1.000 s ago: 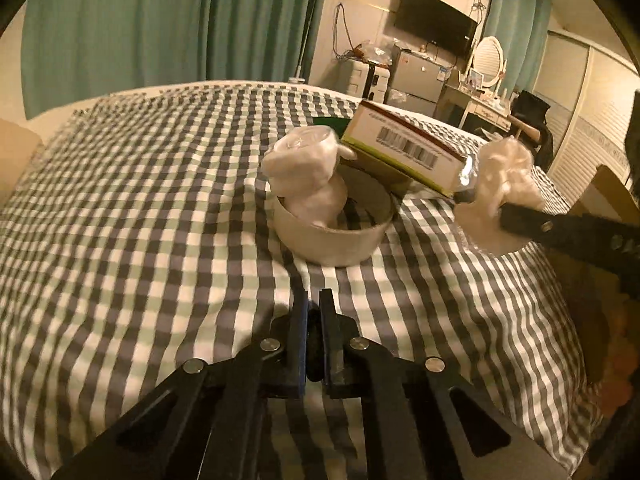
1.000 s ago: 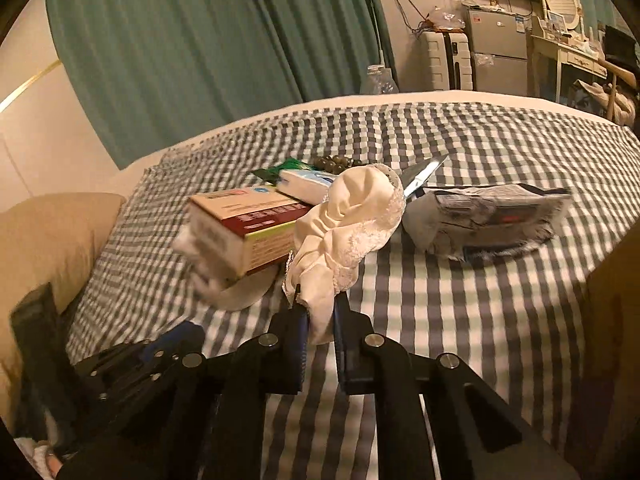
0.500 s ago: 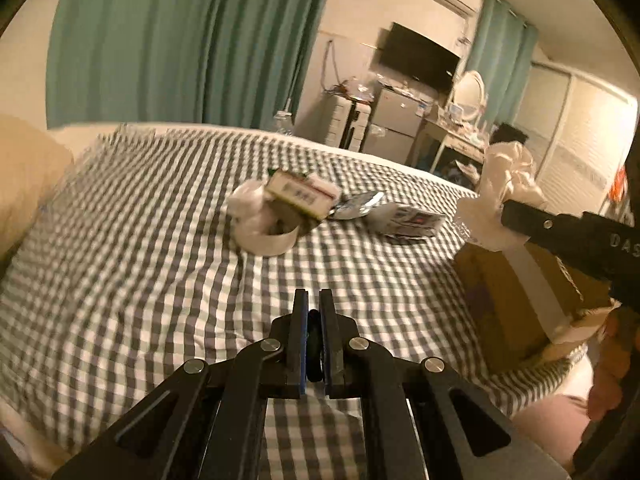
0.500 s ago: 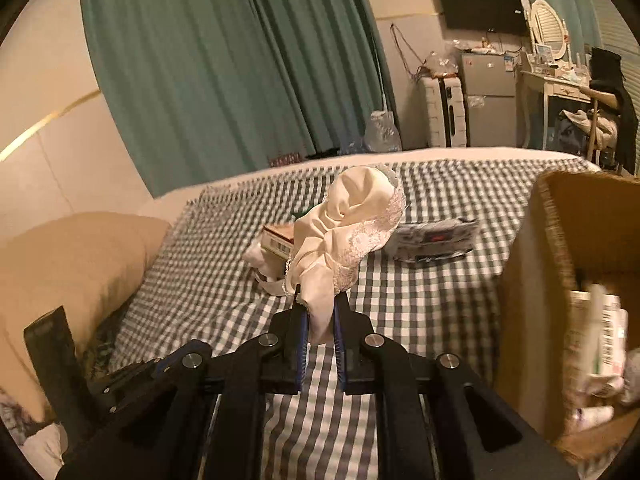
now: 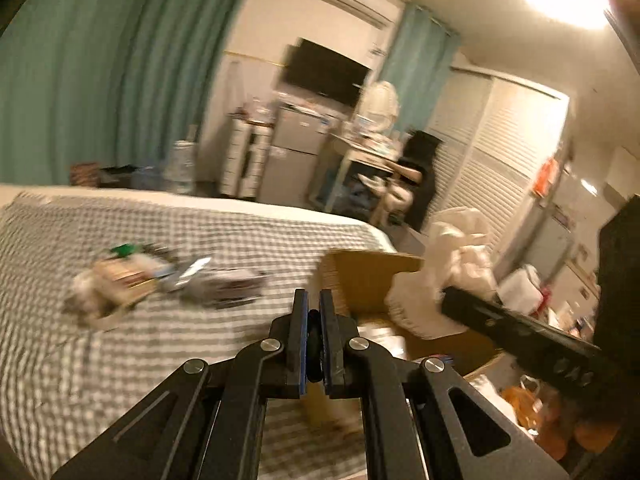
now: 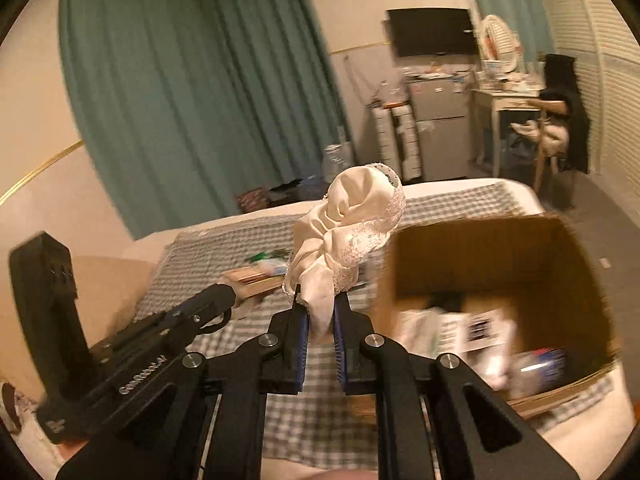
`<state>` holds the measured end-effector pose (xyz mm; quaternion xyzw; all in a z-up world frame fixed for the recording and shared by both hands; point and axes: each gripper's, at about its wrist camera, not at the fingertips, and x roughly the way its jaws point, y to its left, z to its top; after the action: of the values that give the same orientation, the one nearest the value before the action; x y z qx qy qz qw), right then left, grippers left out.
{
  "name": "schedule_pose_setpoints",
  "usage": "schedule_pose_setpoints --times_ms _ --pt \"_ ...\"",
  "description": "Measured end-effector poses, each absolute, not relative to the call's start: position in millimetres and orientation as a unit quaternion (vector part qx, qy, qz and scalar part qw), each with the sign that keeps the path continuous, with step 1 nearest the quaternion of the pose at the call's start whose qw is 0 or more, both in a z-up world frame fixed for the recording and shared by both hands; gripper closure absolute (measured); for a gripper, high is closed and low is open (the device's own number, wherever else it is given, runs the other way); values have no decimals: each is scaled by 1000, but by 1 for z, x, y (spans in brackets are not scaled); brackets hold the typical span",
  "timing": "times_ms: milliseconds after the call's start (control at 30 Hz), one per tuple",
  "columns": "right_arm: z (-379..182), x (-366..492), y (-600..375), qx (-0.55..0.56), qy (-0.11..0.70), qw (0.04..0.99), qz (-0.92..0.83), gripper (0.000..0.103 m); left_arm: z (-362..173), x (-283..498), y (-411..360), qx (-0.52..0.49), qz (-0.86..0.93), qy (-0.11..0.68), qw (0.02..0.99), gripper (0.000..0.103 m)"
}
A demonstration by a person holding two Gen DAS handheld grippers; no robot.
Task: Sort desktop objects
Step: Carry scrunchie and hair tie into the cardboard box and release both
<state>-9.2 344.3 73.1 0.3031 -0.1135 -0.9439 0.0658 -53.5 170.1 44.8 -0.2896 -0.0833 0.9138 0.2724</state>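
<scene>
Item: cream lace-trimmed scrunchie [image 6: 352, 236], clamped by its lower folds in the right gripper [image 6: 318, 316], held aloft at 12 o'clock, presumably for carrying to the open cardboard box [image 6: 480, 264] at 2 o'clock. Left gripper [image 5: 314, 320]: jaws together, seemingly empty. Remaining clutter [image 5: 132, 276] sits on the checked bedspread [image 5: 100, 360] at 10 o'clock, motion-blurred; box contents indistinct, near wall cut off.
</scene>
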Motion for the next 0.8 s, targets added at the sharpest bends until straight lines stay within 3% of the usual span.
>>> schedule_pose_setpoints --times_ms 367,400,433,467,500,533,600,800 --pt "44 -44 452 364 -120 -14 -923 89 23 -73 305 -326 881 -36 341 98" --pt "38 -46 457 365 -127 -20 -922 85 18 -75 309 -328 881 -31 341 97" --pt "33 -47 462 364 -138 -24 -921 64 12 -77 313 -334 878 -26 341 97" --pt "27 -47 467 364 -152 -31 -918 51 7 -79 314 -339 876 -23 341 94" --pt "23 -48 472 365 -164 -39 -916 38 4 -81 315 -345 875 -18 339 86" --pt "19 -49 474 367 -167 -46 -914 38 0 -83 314 -349 874 -11 338 79" --pt "14 -50 476 378 -158 -59 -910 39 -3 -85 309 -351 877 2 328 36" --pt "16 -40 464 372 -163 -60 -912 38 2 -81 265 -338 889 -16 309 14"
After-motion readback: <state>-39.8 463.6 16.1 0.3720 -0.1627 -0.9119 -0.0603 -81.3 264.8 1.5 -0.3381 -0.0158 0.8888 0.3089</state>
